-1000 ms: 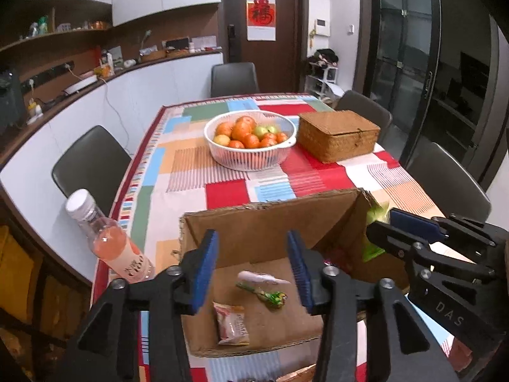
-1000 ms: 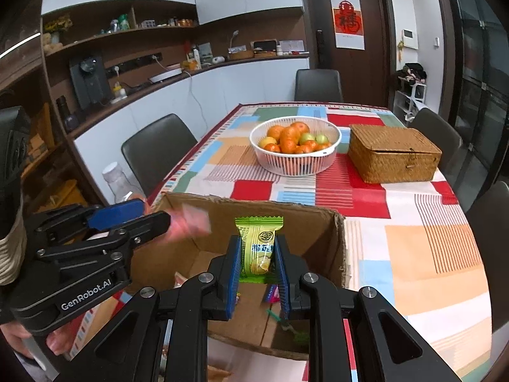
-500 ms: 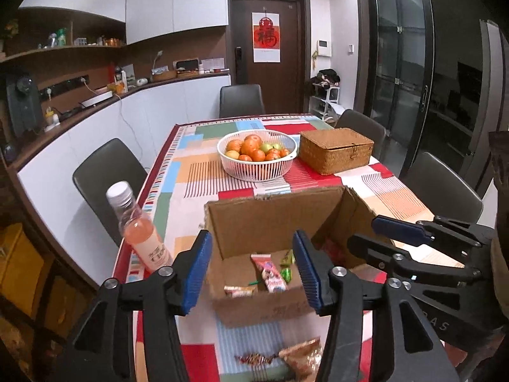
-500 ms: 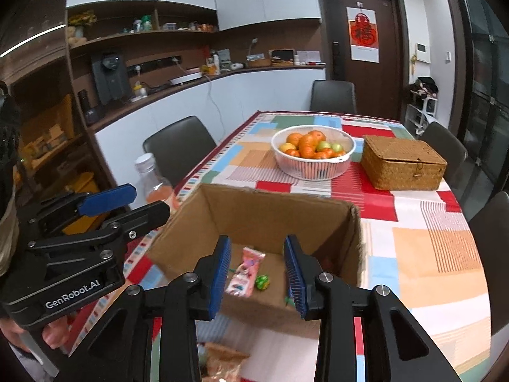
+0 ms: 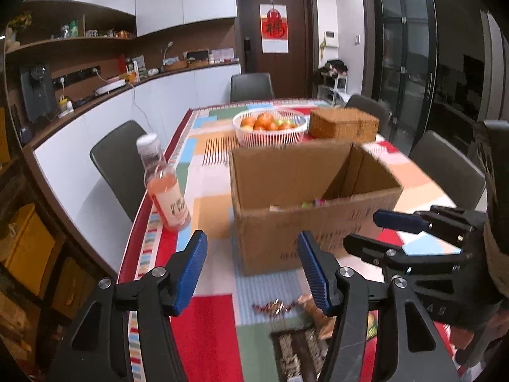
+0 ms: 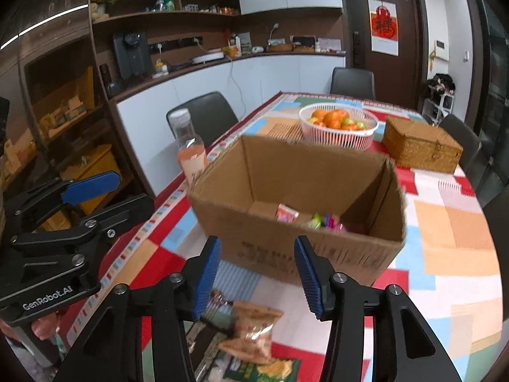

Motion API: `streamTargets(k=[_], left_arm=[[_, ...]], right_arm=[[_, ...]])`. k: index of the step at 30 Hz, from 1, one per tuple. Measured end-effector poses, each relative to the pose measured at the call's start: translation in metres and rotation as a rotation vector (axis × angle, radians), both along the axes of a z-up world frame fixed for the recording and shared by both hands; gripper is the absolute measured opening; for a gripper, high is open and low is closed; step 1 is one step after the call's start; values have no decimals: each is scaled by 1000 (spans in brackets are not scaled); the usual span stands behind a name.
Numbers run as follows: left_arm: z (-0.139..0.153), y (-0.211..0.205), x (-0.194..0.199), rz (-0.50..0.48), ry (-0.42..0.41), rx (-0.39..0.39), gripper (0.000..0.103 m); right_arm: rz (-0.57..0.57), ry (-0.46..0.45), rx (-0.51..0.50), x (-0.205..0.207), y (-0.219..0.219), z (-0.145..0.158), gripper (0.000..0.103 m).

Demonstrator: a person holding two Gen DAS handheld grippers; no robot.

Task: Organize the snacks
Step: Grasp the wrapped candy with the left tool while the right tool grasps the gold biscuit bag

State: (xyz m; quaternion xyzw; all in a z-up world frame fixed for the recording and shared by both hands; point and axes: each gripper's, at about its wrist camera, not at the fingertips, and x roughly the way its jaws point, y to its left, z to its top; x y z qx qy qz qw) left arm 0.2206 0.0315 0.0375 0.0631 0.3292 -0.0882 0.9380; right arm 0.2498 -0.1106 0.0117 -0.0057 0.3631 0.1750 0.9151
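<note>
An open cardboard box (image 5: 305,197) (image 6: 299,197) stands on the patchwork tablecloth and holds several small snack packets (image 6: 288,215). My left gripper (image 5: 251,270) is open and empty, pulled back in front of the box. My right gripper (image 6: 256,273) is open and empty, also in front of the box. Loose snacks lie on the cloth near me: an orange packet (image 6: 254,328), a green packet (image 6: 264,371) and a small wrapped sweet (image 5: 273,306).
A pink drink bottle (image 5: 163,184) (image 6: 189,151) stands left of the box near the table edge. A white basket of fruit (image 5: 269,127) (image 6: 338,125) and a wicker box (image 5: 343,124) (image 6: 421,149) stand behind it. Dark chairs surround the table.
My right gripper let a green packet go into the box and opened. Both grippers have drawn back and down from above the box to in front of it.
</note>
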Motion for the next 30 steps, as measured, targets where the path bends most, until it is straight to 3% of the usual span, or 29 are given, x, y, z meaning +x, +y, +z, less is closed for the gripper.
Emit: streamTargets(k=[11,22,30], left_arm=[[-60,10,-6,-29,127,60,58],[-104,7,9,-166,233,104,62],[-129,-8,26,-250,285,189,63]], right_arm=[[-1,161,-32,-5,12,-56,50],[-18,269,-89,-2,18,-96,50],[-33,320,-107,5,20,-114,50]])
